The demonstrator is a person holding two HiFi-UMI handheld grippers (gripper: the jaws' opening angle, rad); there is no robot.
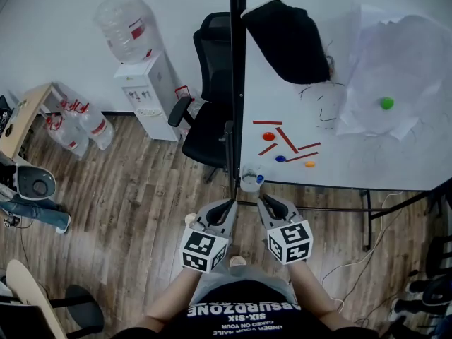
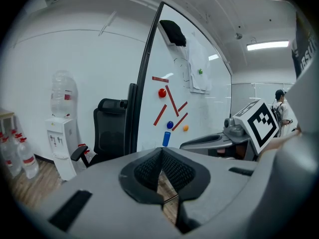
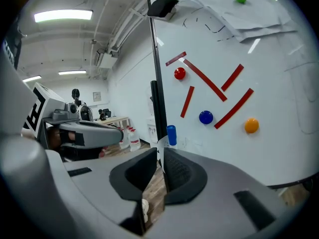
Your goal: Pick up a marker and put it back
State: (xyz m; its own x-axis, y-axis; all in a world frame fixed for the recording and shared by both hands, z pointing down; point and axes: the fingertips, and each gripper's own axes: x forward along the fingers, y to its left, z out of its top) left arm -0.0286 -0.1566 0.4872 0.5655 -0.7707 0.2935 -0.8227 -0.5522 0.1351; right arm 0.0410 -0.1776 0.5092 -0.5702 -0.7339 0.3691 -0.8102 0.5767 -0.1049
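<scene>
Beside whiteboard (image 1: 395, 162), cup (image 1: 248, 183) with marker (image 1: 259, 179)

From my end the whiteboard (image 1: 339, 157) reads as smooth, glossy white that throws back the ceiling lights. It carries thin, crinkled paper sheets (image 1: 395, 62) and a matt black cloth (image 1: 286, 41), and the post (image 1: 236, 83) at its edge looks like dark metal. The floor (image 1: 127, 203) looks like wood planks with a low sheen, the water bottle (image 1: 123, 20) is clear plastic, and the chair (image 1: 212, 90) is covered in black fabric. I see matt grey plastic shells on the left gripper (image 2: 160, 152) and the right gripper (image 3: 159, 153), each with black, finely ribbed pads (image 2: 175, 171).
</scene>
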